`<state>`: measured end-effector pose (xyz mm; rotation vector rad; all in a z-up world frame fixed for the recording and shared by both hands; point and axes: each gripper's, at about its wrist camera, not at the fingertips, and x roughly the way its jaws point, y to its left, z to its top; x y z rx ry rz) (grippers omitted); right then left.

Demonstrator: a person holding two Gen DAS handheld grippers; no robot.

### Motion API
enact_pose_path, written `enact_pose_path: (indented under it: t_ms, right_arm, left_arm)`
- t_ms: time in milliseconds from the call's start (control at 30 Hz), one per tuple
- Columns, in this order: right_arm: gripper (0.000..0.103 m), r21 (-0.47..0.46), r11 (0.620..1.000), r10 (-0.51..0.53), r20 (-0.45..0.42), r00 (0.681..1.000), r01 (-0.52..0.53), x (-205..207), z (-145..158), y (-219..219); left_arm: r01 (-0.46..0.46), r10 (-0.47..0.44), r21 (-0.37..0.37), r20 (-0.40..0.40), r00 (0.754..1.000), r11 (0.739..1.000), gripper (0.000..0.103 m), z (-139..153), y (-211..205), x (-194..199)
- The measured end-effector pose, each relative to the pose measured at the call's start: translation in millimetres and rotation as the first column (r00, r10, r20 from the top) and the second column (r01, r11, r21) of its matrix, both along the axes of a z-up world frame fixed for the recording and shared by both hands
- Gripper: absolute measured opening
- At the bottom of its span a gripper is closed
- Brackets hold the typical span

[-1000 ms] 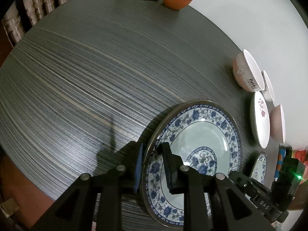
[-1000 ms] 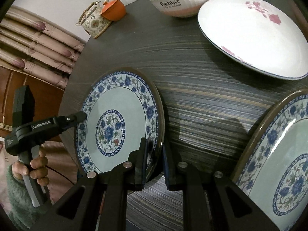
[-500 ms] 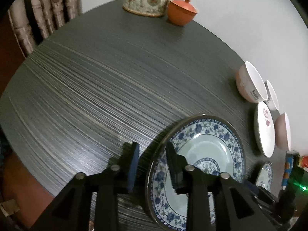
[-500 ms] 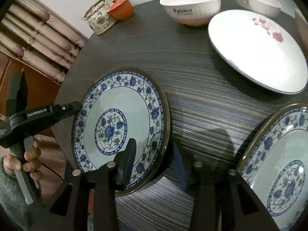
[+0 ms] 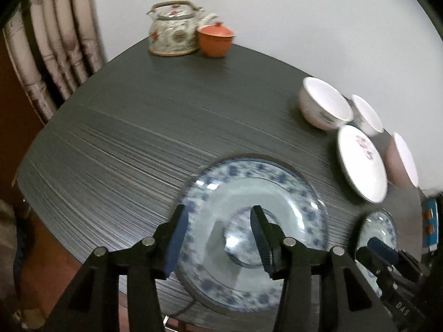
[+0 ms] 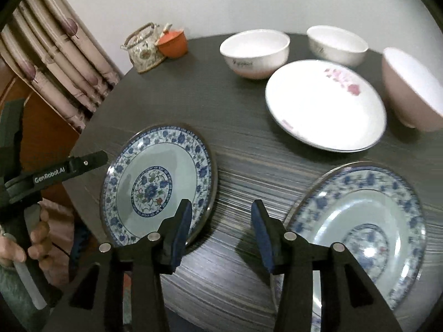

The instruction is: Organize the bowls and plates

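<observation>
Bare dark table (image 6: 243, 166) between two blue-patterned plates (image 6: 157, 185) (image 6: 360, 232); white plate (image 6: 324, 105) and bowls (image 6: 254, 52) beyond.

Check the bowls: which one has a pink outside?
The rightmost bowl, right of the flowered white plate. Its outer wall is solid dusty pink; the other two bowls, behind the plate, are white outside with small print.

The right tool (image 6: 220, 222) hangs with its jaws spread wide over bare bench (image 6: 243, 166), gripping nothing. A blue plate (image 6: 155, 185) lies flat to its left, a second blue plate (image 6: 357, 238) to its right. Farther back sit a white plate (image 6: 324, 105) with pink flowers, three bowls (image 6: 254, 52), a teapot (image 6: 144, 49) and an orange cup (image 6: 173, 44). At far left the left tool (image 6: 69, 166) is held in a hand (image 6: 33, 243).
</observation>
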<state>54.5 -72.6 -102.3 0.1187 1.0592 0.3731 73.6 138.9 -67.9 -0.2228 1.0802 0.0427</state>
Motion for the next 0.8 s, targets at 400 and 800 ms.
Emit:
enact_pose_path:
  t_ms: [400, 800]
  right_arm:
    - [0.044, -0.025, 0.994, -0.104, 0.110, 0.988, 0.108, -44.0, 32.5, -67.2]
    - [0.044, -0.054, 0.970, -0.230, 0.122, 0.966, 0.238, -84.0, 32.8, -131.2]
  left_arm:
    - [0.144, -0.143, -0.049, 0.023, 0.989, 0.988, 0.048, 16.9, -72.4, -33.0]
    - [0.296, -0.296, -0.077, 0.019, 0.955, 0.952, 0.051, 11.7, -146.6, -58.3]
